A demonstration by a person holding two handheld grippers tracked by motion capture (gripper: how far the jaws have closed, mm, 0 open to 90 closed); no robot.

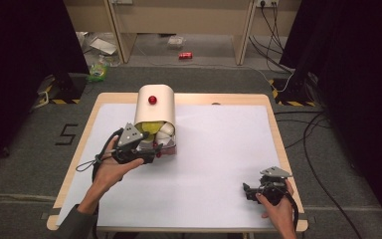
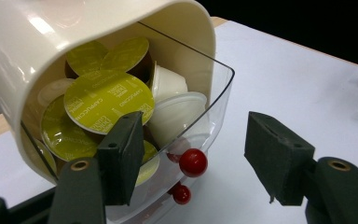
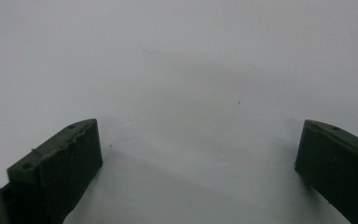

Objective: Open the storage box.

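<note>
Both jaws of the left gripper (image 2: 193,163) stand spread around the dispenser drawer's red knob (image 2: 193,162) (seemingly untouched), ready to pull, while the right gripper (image 1: 251,191) idles spread on the surface (image 1: 219,149).

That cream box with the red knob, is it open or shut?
Open: the cream lid is lifted above the clear bin, exposing the coffee capsules inside.

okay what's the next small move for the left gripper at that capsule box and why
Probably ease the left gripper forward and close on the red knob of the clear drawer: the jaws stand open either side of it, not yet touching, and the drawer of capsules is pulled out.
</note>
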